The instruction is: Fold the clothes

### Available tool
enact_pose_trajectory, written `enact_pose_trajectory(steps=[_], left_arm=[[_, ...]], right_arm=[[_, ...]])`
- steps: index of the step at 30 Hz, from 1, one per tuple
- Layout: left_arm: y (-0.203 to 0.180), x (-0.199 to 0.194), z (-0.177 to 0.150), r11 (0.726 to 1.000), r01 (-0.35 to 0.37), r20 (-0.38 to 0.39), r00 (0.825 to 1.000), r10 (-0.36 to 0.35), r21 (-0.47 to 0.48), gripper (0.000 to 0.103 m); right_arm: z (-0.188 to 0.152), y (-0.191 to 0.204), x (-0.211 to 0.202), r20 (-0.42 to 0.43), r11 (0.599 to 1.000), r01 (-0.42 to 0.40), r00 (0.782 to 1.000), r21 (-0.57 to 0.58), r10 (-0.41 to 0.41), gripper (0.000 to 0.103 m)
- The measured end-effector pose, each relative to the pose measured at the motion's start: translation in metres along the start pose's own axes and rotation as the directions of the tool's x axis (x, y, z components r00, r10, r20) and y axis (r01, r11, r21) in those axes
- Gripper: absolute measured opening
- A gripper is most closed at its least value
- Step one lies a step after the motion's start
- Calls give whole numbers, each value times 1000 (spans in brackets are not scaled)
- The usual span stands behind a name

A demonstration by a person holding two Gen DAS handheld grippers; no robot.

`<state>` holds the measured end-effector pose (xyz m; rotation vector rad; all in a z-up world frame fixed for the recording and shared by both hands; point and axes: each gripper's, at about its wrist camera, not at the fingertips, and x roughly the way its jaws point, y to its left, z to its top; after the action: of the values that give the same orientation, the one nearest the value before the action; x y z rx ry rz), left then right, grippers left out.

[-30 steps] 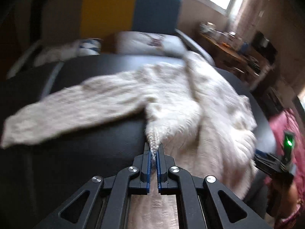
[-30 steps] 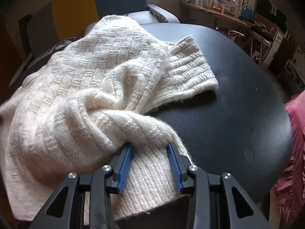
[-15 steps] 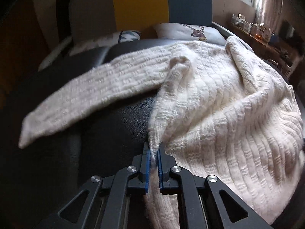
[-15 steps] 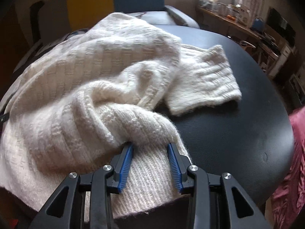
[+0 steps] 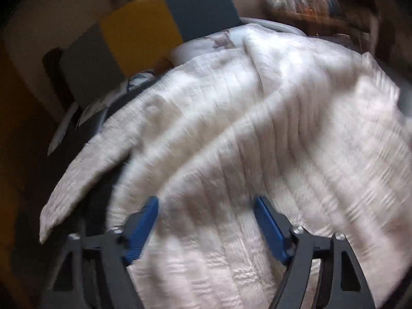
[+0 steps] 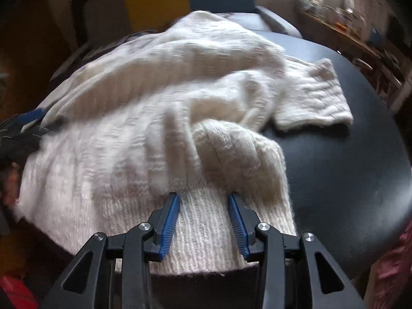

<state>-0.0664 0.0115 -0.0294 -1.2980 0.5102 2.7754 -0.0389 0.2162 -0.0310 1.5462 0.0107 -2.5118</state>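
A cream knitted sweater (image 5: 244,128) lies crumpled over a round black table (image 6: 347,159). In the left wrist view, which is motion-blurred, my left gripper (image 5: 206,203) stands open above the sweater's body, and one sleeve (image 5: 85,170) trails off to the lower left. My right gripper (image 6: 204,198) is open too, its blue pads straddling the ribbed hem (image 6: 206,226) at the near table edge. A cuffed sleeve (image 6: 314,95) lies flat to the right. The left gripper's tip (image 6: 31,118) shows at the left edge of the right wrist view.
A grey, yellow and teal chair back (image 5: 144,33) rises behind the table with a printed cushion (image 5: 213,43) against it. Cluttered shelves (image 6: 347,23) run along the right wall. Pink cloth (image 6: 391,270) shows at the lower right. Bare black table top lies right of the sweater.
My left gripper has let go of the sweater fold it pinched and now stands wide open, swung closer over the sweater. The right gripper stays open over the hem, and the sweater has bunched toward it.
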Motion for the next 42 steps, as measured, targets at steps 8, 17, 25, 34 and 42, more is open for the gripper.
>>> enact_pose_trajectory(steps=[8,17,25,34,42], left_arm=[[-8,-6,-13,994,-13,67,998,6,106,14],[58,-4,-20,998,9,-16,1000,-10,-62,12],[30,-15,-25,998,-60,53,997,59,20,15],[-15,-27,5,995,86,101,991,-91,44,70],[-30,-7,-1,994,97,92,991,-101,40,78]], right_arm=[[-6,4,-3,17,999,34,999,-3,-34,38],[-14,28,-10,20,996,-72,997,-52,73,15],[-5,53,-5,-18,981,-106,994,-160,105,24],[43,-44,-25,170,995,93,980,40,-99,33],[78,-71,18,109,983,184,977,-4,-183,33]])
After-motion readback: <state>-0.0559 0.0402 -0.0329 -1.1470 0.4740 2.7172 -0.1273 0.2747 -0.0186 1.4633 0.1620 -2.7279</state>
